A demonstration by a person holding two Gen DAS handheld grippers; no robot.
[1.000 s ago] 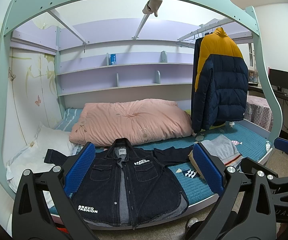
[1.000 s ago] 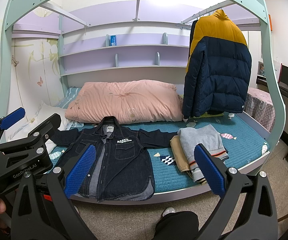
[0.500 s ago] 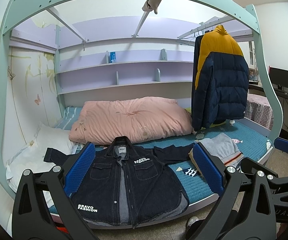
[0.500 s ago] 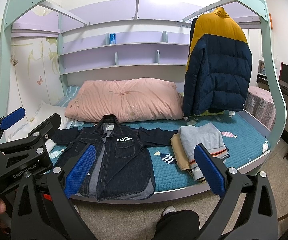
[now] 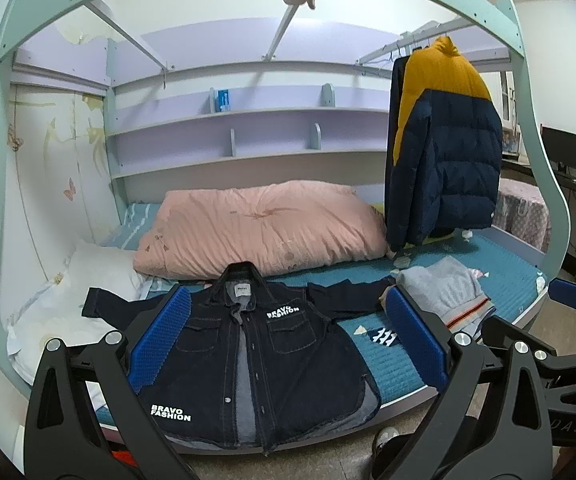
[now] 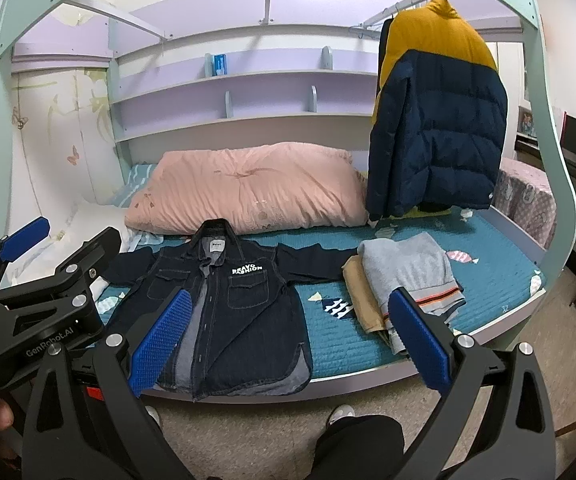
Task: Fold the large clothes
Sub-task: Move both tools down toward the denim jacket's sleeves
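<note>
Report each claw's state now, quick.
Left claw: open, holding nothing, short of the denim jacket on the bed.
Right claw: open, holding nothing.

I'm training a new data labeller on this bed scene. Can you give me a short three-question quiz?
1. True or false: the denim jacket lies spread flat on the bed with both sleeves out.
2. What sits directly right of the jacket in the right wrist view? A) folded clothes stack B) laptop C) shoes
3. Fill in: the right gripper and left gripper both hang ____, holding nothing.

Key: 1 true. 2 A, the folded clothes stack. 3 open.
</note>
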